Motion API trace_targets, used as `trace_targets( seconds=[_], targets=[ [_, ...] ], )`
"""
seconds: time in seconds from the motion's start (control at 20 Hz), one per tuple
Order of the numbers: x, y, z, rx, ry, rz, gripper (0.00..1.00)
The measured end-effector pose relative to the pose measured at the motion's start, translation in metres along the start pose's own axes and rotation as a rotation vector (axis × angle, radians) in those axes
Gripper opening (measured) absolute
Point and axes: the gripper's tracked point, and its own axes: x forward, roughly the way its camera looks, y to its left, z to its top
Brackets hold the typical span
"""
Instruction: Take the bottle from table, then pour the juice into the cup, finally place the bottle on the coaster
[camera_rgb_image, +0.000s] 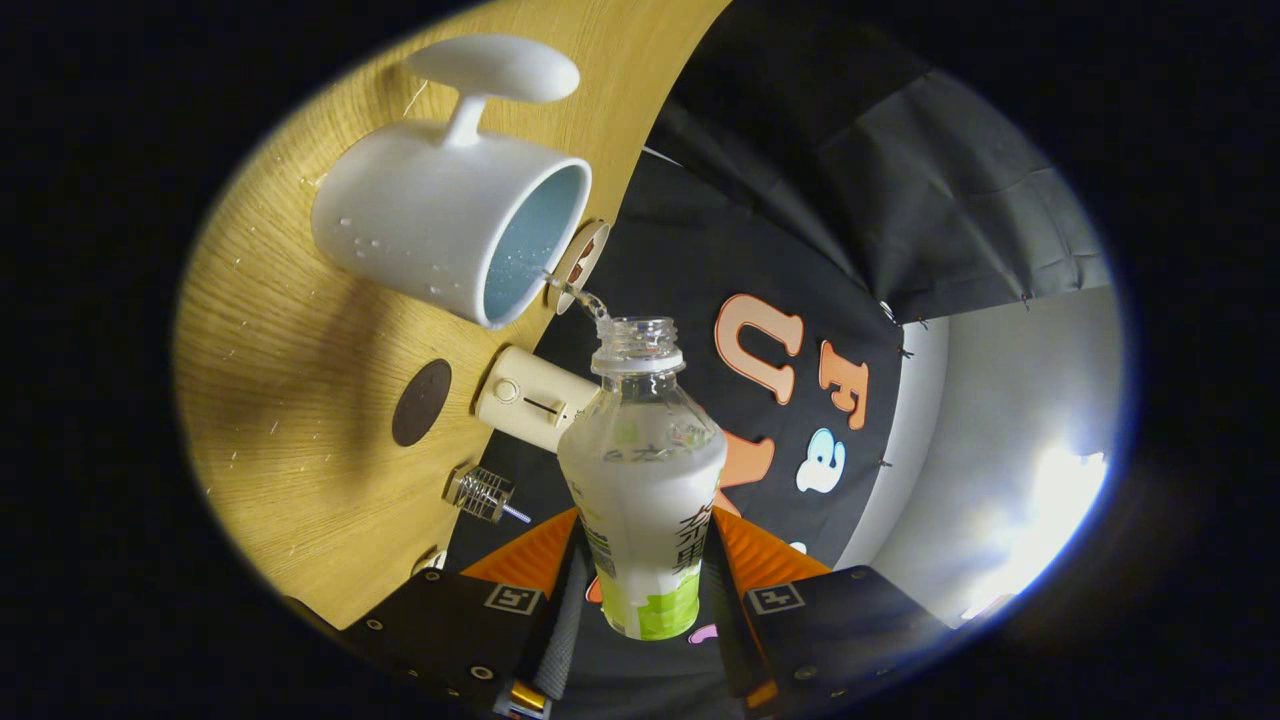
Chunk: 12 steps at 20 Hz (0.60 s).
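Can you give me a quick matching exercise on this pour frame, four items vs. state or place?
Items:
1. bottle
2. cup
3. coaster
4. juice stream

States/places:
A. dark disc on the wooden table, nothing on it
B. uncapped, clamped between the fingers of the gripper
C. white outside, pale blue inside, droplets on its wall
D. running from the bottle mouth to the cup rim

Pairs: 1-B, 2-C, 3-A, 4-D
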Motion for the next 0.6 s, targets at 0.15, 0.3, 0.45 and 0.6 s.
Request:
trace_targets(
  seconds=[0.15,0.3,0.45,0.6],
  targets=[
    [0.001,-0.001,0.000,-0.016,-0.008,0.000,0.60],
    [0.004,-0.003,-0.001,-0.026,-0.007,-0.001,0.60],
    [0.004,-0.008,0.000,-0.052,-0.016,-0.008,0.60],
    [0.005,-0.013,0.002,-0.077,-0.031,-0.016,0.60]
  ],
)
